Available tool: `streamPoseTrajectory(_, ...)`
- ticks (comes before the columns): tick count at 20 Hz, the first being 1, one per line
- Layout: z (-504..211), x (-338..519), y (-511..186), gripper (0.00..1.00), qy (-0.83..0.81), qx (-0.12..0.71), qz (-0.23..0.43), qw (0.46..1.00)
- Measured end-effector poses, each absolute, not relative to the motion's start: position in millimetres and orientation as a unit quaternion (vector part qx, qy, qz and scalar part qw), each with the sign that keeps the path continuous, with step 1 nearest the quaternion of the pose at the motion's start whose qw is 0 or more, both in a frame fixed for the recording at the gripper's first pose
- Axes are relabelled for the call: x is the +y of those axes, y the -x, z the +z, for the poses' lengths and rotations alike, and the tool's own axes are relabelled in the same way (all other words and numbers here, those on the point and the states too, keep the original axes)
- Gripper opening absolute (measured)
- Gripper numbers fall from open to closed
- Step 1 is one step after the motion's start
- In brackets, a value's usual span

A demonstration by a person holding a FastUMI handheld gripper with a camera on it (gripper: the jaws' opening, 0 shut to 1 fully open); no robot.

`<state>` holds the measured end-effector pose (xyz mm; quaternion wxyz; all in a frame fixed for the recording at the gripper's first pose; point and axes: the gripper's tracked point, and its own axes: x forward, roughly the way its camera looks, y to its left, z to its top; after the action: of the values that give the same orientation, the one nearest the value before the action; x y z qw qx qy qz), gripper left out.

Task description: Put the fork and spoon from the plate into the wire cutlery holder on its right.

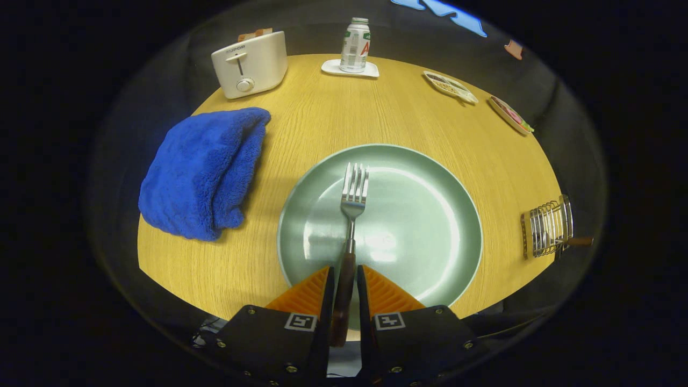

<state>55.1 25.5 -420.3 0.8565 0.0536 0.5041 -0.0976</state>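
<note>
Tongs [344,293] pinching the fork [352,209] handle: lift level off the plate [430,177], then carry to the wire holder [545,228] at the tabletop's right edge.

Fork [352,204] between fingers [328,285], over plate [430,215]

Tool [344,277] held over the near rim of the plate [430,177], both fingers [309,293] closed against the dark handle of the fork [352,215], handle running back between them, tines pointing ahead over the plate's middle

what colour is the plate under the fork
Pale green plate, seen in the gripper view; the gripper grips the fork.
</note>
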Motion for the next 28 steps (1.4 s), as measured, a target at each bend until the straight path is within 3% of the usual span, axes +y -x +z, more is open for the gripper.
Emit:
streamPoseTrajectory(5, -424.0, 27.5, -58.4, 0.25, -0.081, 0.505, -0.099, 0.854)
streamPoseTrajectory(7, -419.4, 28.2, -56.4, 0.19, -0.081, 0.504, -0.097, 0.854)
streamPoseTrajectory(8, -422.4, 28.8, -60.2, 0.10, -0.075, 0.502, -0.093, 0.856)
streamPoseTrajectory(11, -412.5, 35.8, -58.9, 0.10, -0.075, 0.493, -0.072, 0.864)
streamPoseTrajectory(12, -416.4, 34.4, -62.0, 0.01, -0.078, 0.487, -0.069, 0.867)
streamPoseTrajectory(28, -332.2, -21.6, -64.6, 0.01, -0.121, 0.399, -0.145, 0.897)
